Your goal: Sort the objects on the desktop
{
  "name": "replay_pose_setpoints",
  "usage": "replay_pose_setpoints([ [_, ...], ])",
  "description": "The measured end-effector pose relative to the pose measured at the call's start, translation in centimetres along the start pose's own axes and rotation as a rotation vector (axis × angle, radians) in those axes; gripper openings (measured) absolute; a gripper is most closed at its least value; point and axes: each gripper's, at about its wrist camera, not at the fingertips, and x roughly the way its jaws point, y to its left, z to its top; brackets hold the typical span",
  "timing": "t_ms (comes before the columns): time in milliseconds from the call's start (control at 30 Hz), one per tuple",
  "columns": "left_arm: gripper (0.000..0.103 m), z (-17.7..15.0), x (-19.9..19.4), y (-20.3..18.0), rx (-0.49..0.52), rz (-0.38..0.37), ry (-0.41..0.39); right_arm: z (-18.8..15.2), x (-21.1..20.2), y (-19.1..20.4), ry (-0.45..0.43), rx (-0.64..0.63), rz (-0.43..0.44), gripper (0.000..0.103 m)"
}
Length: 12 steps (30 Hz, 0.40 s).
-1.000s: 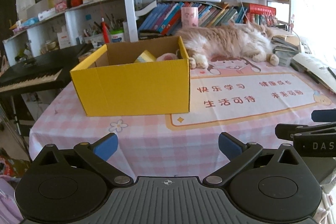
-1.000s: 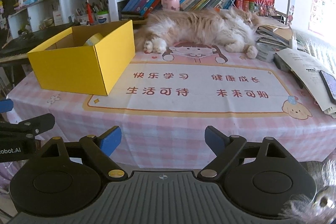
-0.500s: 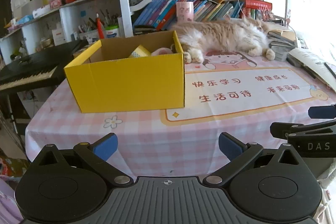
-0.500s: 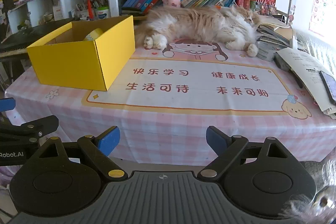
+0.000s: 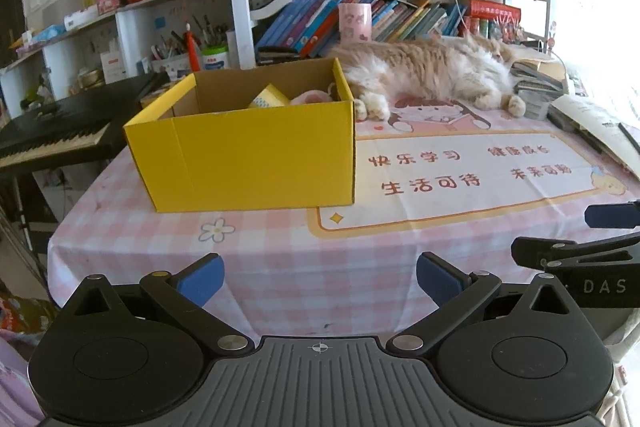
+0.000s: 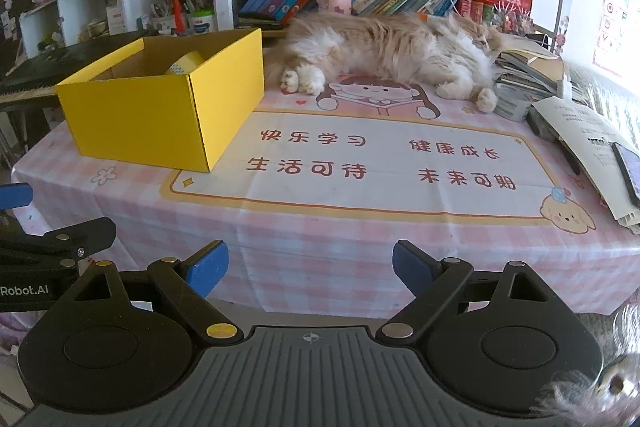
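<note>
A yellow cardboard box (image 5: 248, 155) stands on the left of the pink checked table (image 5: 280, 259); it also shows in the right wrist view (image 6: 160, 115). Inside it lie a yellow tape roll (image 5: 269, 98) and a pink object (image 5: 314, 96); the roll shows in the right wrist view (image 6: 185, 62). My left gripper (image 5: 318, 277) is open and empty, held off the table's front edge. My right gripper (image 6: 310, 267) is open and empty, also in front of the edge, to the right of the left one.
A fluffy orange and white cat (image 6: 384, 51) lies along the back of the table. Stacked books, papers and a phone (image 6: 580, 123) fill the right side. A bookshelf (image 5: 360, 23) stands behind, a black keyboard (image 5: 52, 139) to the left.
Both grippers have drawn back and lowered a little from the table, so the front edge now shows. Their jaws stay open. Nothing on the table has moved.
</note>
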Motion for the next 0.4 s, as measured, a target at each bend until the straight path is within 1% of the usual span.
replay_pose_setpoints([
  [267, 0.103, 0.02, 0.12, 0.25, -0.026, -0.009, 0.002, 0.01, -0.02, 0.11, 0.0, -0.005, -0.001, 0.089],
  [400, 0.103, 0.05, 0.23, 0.12, -0.021, -0.013, 0.005, 0.07, -0.03, 0.05, 0.002, -0.005, -0.002, 0.089],
])
